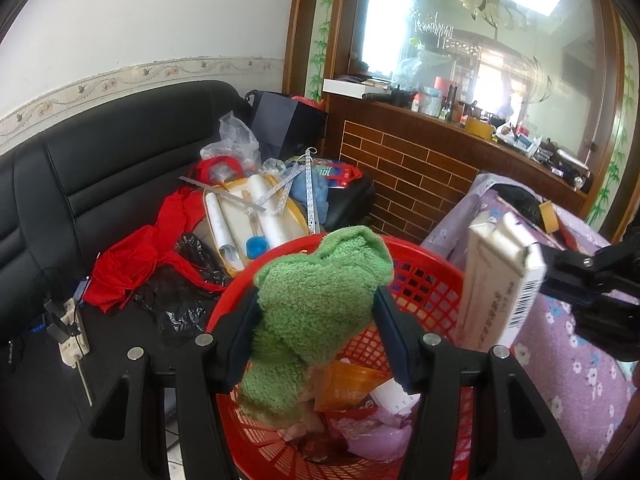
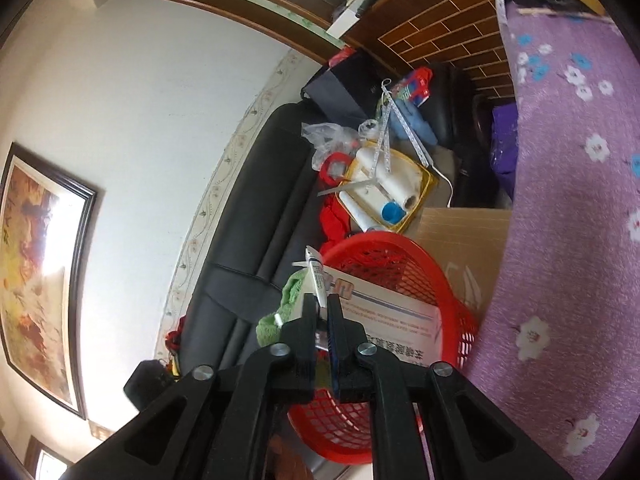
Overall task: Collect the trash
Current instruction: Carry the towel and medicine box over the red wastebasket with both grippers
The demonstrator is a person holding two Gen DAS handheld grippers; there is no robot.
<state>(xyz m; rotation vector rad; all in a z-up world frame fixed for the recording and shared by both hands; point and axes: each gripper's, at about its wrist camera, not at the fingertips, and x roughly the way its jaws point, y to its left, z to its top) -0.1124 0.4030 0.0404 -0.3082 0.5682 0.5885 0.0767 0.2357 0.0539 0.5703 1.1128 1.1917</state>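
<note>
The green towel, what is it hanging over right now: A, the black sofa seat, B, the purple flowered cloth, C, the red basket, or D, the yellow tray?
C: held between the left gripper's jaws, the green towel hangs over the red basket.

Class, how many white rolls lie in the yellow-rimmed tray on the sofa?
2: one white roll lies mid-tray, the other along the left rim of the tray; clutter may hide more.
</note>
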